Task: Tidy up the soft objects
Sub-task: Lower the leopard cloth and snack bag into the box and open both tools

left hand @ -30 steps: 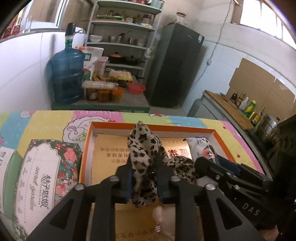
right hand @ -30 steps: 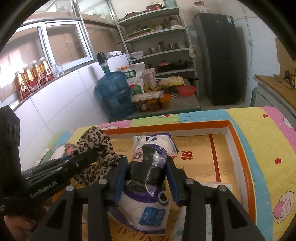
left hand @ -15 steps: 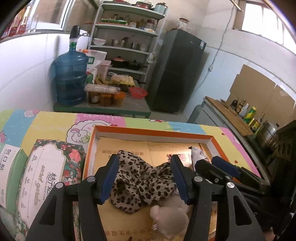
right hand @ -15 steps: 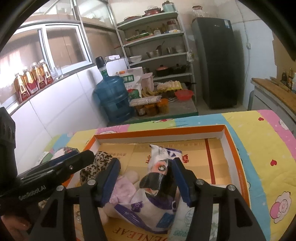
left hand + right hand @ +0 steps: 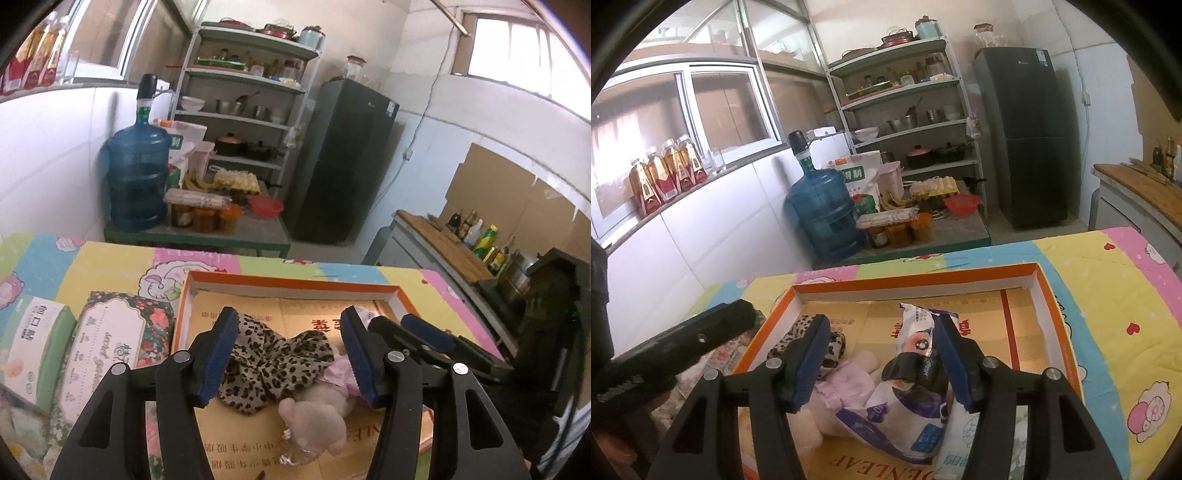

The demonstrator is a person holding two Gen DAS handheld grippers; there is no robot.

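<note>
**Soft things resting loose in the box**

Inside the orange-edged cardboard box (image 5: 288, 286) lie a leopard-print cloth (image 5: 271, 363), a plush toy (image 5: 314, 421) and a plastic packet (image 5: 916, 391). Both the left gripper (image 5: 290, 354) and the right gripper (image 5: 882, 363) have just been opening; their fingers stand spread, pinching nothing. Cloth and toy look light and limp, best pinched at a bunched fold; the packet looks slippery and crinkly. Two tissue packs (image 5: 107, 350) sit just beside the box, and its low walls could catch a low sweep.

Matt cardboard box (image 5: 291, 286), glossy plastic pkt (image 5: 908, 402), leopard-print cloth (image 5: 273, 363)
</note>
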